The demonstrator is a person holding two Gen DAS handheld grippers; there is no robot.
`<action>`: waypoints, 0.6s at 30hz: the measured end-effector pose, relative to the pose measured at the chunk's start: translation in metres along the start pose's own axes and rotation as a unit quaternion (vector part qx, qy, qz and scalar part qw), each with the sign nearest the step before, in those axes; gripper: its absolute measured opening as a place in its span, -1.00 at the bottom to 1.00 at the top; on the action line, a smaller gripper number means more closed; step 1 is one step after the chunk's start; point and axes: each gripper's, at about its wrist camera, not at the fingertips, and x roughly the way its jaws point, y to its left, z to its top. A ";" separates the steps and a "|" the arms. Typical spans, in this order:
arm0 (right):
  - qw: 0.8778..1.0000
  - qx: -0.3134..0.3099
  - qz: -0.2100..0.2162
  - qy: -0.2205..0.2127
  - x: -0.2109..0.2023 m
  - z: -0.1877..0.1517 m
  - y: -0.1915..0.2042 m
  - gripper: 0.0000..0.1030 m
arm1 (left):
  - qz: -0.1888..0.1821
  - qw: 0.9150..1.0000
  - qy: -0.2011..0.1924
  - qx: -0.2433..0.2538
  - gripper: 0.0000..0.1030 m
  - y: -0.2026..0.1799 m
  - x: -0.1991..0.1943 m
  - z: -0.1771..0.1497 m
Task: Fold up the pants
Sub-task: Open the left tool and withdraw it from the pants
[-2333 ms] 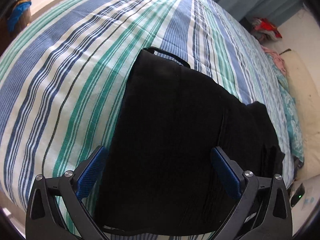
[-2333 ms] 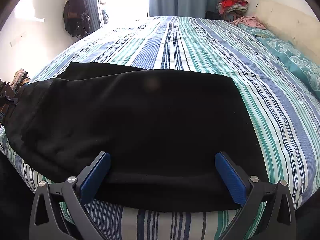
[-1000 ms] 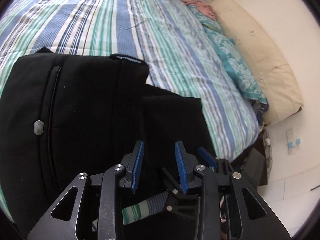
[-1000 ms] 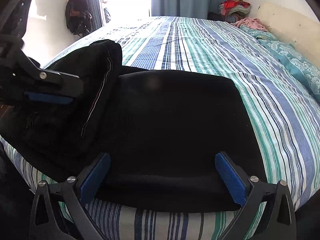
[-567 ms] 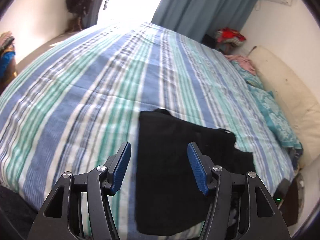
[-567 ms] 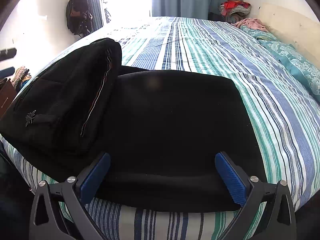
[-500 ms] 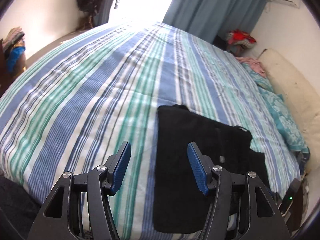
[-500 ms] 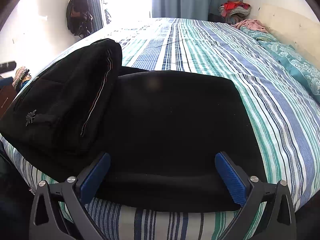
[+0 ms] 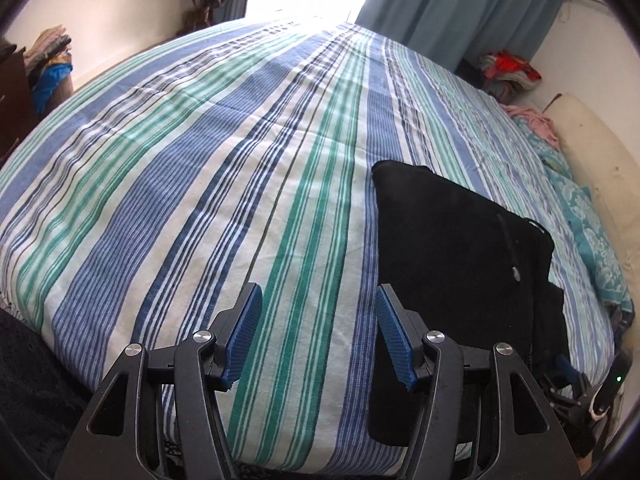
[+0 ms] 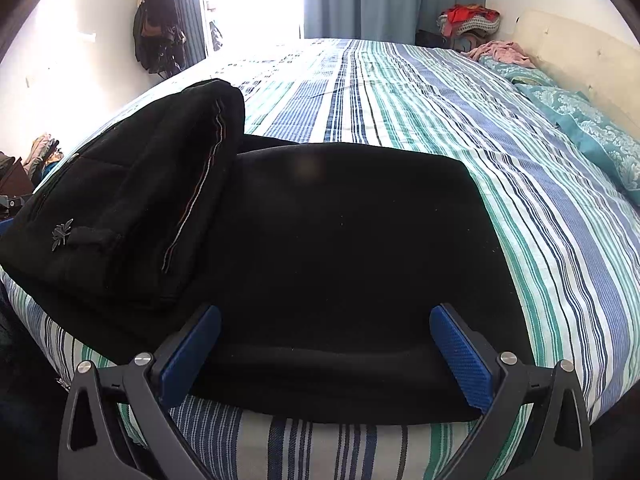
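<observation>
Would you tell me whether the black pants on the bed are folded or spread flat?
Partly folded: one end of the black pants is doubled onto the rest, its flap bulging up, not flat.

Pants (image 10: 340, 264) lie on bed (image 10: 540, 200) near edge, 1 end folded over.
</observation>
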 end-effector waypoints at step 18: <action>1.000 -0.001 -0.001 -0.007 -0.003 -0.001 0.002 1.00 | 0.003 1.000 0.006 -0.029 0.19 0.012 0.001 0.000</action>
